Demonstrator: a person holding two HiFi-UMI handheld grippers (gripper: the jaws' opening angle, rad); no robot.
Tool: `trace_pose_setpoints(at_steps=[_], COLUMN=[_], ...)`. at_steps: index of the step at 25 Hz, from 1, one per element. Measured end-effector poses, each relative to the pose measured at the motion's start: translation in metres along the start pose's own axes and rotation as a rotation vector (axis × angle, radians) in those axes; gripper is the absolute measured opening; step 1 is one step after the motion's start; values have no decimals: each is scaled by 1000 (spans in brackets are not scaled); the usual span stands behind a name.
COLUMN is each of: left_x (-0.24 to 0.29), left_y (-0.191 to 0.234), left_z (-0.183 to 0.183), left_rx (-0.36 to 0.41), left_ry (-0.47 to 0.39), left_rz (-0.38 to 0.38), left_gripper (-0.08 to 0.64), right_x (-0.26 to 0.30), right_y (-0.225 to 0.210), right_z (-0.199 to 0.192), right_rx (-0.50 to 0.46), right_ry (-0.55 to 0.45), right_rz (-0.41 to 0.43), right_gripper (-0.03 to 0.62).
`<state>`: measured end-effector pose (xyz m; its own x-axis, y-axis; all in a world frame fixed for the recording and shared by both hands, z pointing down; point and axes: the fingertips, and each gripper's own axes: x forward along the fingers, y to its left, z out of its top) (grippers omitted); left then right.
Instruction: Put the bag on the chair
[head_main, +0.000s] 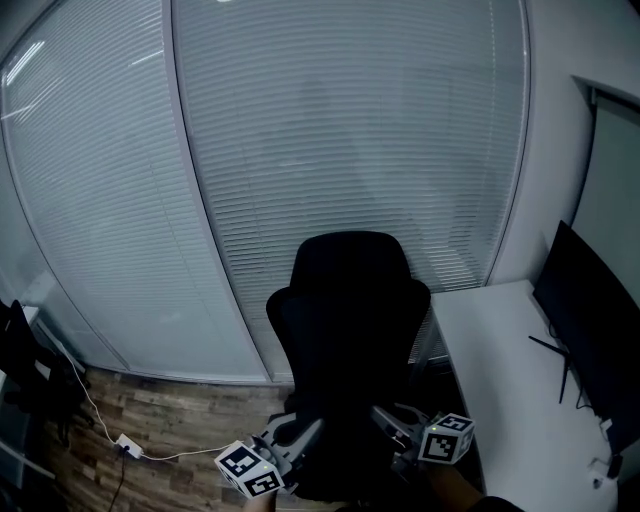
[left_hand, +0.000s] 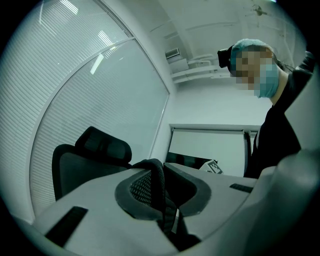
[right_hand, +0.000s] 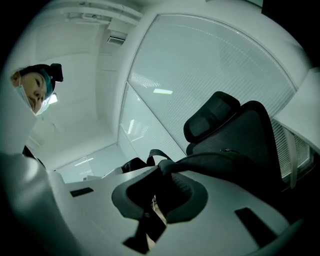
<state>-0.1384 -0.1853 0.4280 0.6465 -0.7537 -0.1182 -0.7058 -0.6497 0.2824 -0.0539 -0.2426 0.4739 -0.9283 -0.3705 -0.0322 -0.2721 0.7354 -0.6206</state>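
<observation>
The head view is dim and cool-toned: the slatted blinds (head_main: 350, 130) give back a soft, even grey, the white desk (head_main: 500, 380) is the brightest surface, and the black chair (head_main: 350, 290) and the bag (head_main: 345, 450) merge into one dark mass with almost no detail. All three views bow strongly at the edges, and both gripper views sit in a round frame with black corners. There the nearest foreground is soft and out of focus, and ceiling lights reflect as pale streaks on the glass wall (right_hand: 162, 91).
</observation>
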Motion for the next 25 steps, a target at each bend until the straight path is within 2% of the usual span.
trace_pose_setpoints(at_steps=[11, 25], left_x=[79, 139], left_y=[51, 106], left_z=[-15, -44], left_rx=[-4, -24], left_ry=[5, 26], left_rz=[56, 89], left_gripper=[46, 46], right_x=[12, 23], right_y=[-82, -157], right_z=[38, 47], right_rx=[-18, -8], right_ry=[24, 33], right_rz=[-9, -39], right_gripper=[55, 55])
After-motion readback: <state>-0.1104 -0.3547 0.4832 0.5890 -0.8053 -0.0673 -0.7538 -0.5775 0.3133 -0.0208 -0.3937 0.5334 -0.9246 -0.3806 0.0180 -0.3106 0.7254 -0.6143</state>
